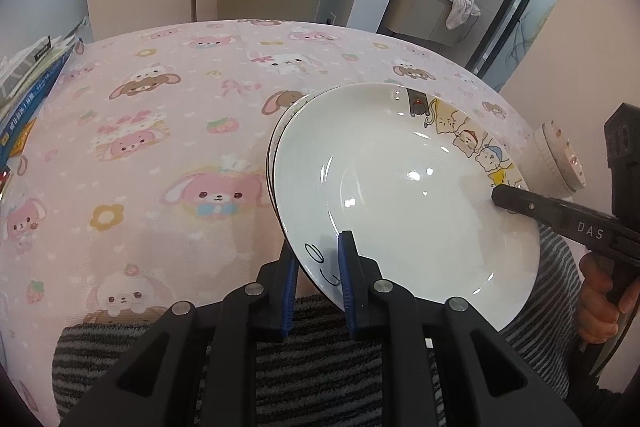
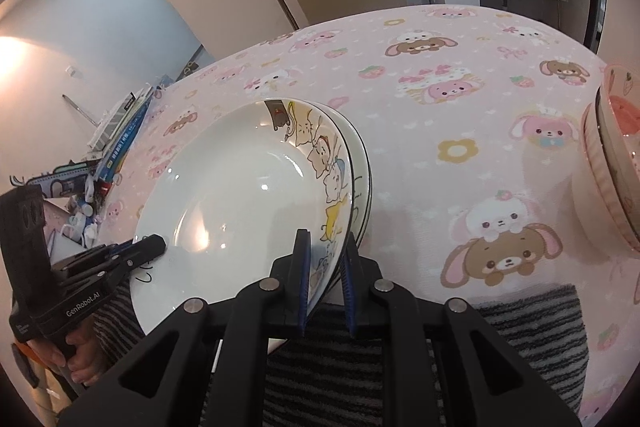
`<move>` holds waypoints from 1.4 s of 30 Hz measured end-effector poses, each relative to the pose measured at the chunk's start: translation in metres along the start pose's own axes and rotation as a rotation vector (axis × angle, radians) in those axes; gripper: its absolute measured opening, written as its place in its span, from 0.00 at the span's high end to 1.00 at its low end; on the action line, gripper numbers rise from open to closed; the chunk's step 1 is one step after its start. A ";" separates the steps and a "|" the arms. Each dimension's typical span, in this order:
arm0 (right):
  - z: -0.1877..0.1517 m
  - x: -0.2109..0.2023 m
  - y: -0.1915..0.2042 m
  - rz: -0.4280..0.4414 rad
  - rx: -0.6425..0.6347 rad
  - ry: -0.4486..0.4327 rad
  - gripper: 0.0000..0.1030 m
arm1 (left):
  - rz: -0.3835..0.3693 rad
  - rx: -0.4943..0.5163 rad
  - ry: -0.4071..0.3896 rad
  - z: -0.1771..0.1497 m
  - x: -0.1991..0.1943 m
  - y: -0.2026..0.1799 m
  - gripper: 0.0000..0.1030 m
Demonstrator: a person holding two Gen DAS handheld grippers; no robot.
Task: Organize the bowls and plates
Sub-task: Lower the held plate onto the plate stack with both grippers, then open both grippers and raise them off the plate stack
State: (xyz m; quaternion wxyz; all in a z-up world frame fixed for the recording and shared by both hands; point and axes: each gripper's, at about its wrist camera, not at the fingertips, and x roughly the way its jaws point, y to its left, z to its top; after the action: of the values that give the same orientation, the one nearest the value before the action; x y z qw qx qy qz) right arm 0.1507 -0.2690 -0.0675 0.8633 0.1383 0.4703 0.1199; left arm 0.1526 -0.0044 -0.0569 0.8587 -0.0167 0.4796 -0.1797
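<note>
White plate (image 1: pixel 400 187) with cartoon cats; pink bunny-print tablecloth (image 1: pixel 180 107); blue-padded tongs (image 1: pixel 318 275)

Right gripper (image 2: pixel 325 267) clamped on near right rim of white cartoon plate (image 2: pixel 240 187), another plate (image 2: pixel 362 171) stacked under it. Left gripper (image 2: pixel 154 247) pinches plate's left rim. Pink tablecloth (image 2: pixel 440 99). Bowls (image 2: pixel 612 163) far right edge. Books (image 2: pixel 124 131) left.

A stack of white ceramic cartoon-printed plates (image 1: pixel 400 187) is near the pink cloth-covered table's (image 1: pixel 180 131) front edge, with ribbed pink bowls (image 2: pixel 612 163) to its right and stacked books (image 1: pixel 28 95) far left.
</note>
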 end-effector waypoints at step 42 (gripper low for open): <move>0.000 -0.001 -0.017 0.023 0.103 -0.017 0.90 | 0.042 0.002 -0.088 -0.003 -0.014 0.001 0.76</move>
State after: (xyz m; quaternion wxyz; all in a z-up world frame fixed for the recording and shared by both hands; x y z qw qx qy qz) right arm 0.1516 -0.2851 -0.0727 0.8575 0.1888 0.4670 0.1043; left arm 0.1438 0.0016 -0.0468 0.8827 -0.0137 0.4414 -0.1611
